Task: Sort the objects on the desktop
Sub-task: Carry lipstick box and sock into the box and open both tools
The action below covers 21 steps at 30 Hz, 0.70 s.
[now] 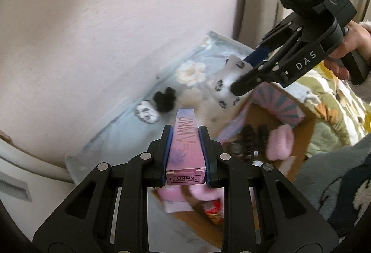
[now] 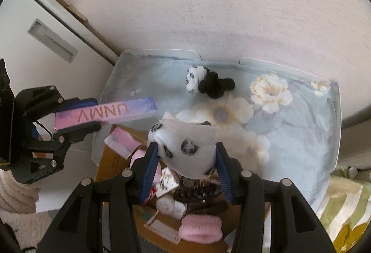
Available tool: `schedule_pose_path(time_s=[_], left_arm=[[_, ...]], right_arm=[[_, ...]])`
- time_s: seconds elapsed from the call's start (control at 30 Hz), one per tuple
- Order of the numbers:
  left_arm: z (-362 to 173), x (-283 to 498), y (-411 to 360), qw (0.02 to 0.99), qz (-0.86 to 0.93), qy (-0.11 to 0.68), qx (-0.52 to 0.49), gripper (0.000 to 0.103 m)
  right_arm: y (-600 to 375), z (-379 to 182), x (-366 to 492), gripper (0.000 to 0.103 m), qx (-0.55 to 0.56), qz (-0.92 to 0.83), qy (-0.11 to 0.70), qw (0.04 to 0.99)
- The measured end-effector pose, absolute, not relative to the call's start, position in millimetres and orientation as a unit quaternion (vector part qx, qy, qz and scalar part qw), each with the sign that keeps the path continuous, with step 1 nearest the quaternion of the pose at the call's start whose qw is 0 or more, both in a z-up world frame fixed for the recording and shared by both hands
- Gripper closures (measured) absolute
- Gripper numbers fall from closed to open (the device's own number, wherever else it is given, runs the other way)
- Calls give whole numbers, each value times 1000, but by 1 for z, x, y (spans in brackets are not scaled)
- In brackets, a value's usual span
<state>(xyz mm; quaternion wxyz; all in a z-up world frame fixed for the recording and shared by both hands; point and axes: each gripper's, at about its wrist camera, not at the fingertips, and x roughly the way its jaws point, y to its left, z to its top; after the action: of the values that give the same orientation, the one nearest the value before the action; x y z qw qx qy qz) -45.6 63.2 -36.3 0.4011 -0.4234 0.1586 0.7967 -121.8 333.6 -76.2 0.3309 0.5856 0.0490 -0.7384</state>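
Observation:
My left gripper is shut on a long pink-purple UNMV box and holds it in the air over the table edge; the box also shows in the right wrist view. My right gripper is shut on a white sock with black paw prints, held above the cardboard box; in the left wrist view the sock hangs from it. A rolled white patterned sock and a black sock lie together on the floral tabletop.
The open cardboard box holds a pink fuzzy roll, dark hair clips, a pink box and small packets. A wall stands behind the table. A white cabinet is at the left. A patterned bedcover lies right.

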Motion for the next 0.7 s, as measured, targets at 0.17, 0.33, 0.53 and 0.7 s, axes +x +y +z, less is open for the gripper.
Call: schedule_pose_path(time_s=[0.17, 0.33, 0.53, 0.7], left_arm=[[-39, -13, 72, 417, 790, 138, -428, 83], [-57, 13, 88, 430, 773, 127, -449, 83], [-91, 23, 114, 434, 746, 136, -486, 83], [-97, 23, 122, 439, 739, 147, -490, 83]], right_arm=[[350, -84, -97, 58, 593, -732, 49, 333], [366, -101, -79, 58, 606, -722, 40, 330], [376, -132, -65, 58, 635, -702, 43, 320], [381, -141, -63, 58, 641, -696, 39, 320]])
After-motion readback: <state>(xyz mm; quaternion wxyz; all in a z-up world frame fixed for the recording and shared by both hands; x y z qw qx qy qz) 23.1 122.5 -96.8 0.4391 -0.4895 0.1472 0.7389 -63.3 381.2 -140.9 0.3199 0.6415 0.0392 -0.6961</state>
